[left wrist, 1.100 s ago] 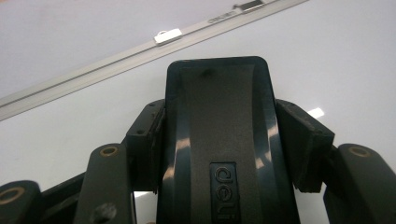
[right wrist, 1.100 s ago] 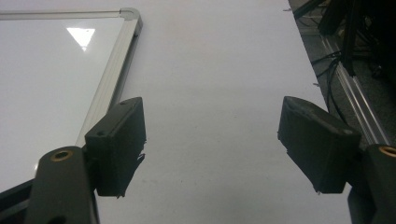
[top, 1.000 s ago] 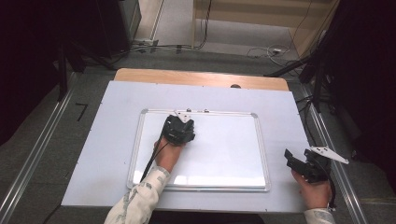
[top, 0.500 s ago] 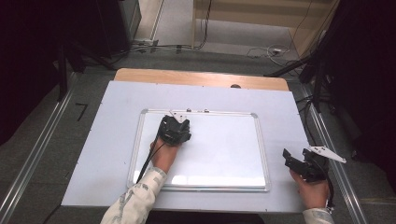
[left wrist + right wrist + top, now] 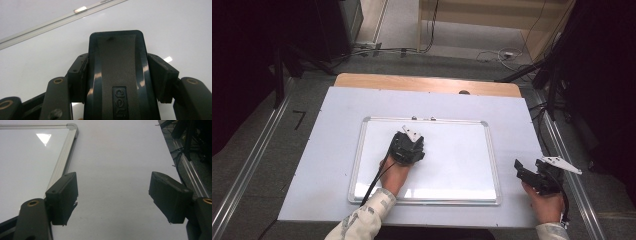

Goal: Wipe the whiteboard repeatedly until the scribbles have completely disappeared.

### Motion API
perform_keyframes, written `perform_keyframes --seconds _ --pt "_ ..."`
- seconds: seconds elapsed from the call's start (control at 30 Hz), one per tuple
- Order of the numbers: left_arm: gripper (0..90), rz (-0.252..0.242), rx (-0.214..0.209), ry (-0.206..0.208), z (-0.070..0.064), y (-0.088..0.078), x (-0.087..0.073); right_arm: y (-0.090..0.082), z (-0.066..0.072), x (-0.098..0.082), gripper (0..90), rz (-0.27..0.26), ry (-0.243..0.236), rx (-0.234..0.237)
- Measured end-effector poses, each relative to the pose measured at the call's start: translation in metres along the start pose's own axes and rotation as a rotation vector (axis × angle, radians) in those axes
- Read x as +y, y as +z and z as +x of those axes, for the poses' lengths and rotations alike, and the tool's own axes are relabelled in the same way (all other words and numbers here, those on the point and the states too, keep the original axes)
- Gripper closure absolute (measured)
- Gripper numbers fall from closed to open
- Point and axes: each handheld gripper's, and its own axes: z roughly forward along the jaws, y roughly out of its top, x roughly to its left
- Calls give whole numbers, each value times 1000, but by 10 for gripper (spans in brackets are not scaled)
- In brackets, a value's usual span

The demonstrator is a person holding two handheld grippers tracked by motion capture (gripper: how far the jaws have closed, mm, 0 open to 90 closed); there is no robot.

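On the table (image 5: 327, 165) in front of me lies a big white sheet, and on that sheet lies a whiteboard (image 5: 452, 165) with a thin silver frame. The whiteboard is the biggest thing I am working on. It lies flat, in the middle of the sheet.

My left gripper (image 5: 408, 148) is over the left part of the board, pointing down at it. Its two jaws squeeze a black eraser (image 5: 116, 75) from both sides. The eraser has a small label on its back. I am holding it tight, and it seems to press flat on the board, but I cannot tell that for sure.

My right gripper (image 5: 526, 173) is off the board, over the white sheet by the board's right edge, close to my side of the table. Its jaws stand wide apart and there is nothing between them. In the right gripper view I can see a corner of the board's frame (image 5: 71, 128) beside one jaw.

I think my job is wiping the board. The board looks clean and shiny wherever I can see it, with no pen marks. So I think most of the wiping is done. What is left may be a last pass, then putting the eraser down.
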Motion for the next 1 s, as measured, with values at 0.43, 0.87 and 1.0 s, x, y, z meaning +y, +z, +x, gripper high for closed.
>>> perform_keyframes --seconds 0.43,0.87,1.0 --pt "404 -2 -51 53 -34 2 5 0 2 1 223 -5 -4 7" --pt "404 -9 -84 83 -63 7 13 0 2 1 222 -6 -7 9" --pt "405 -14 -94 92 -70 8 14 0 2 1 224 -7 -7 11"
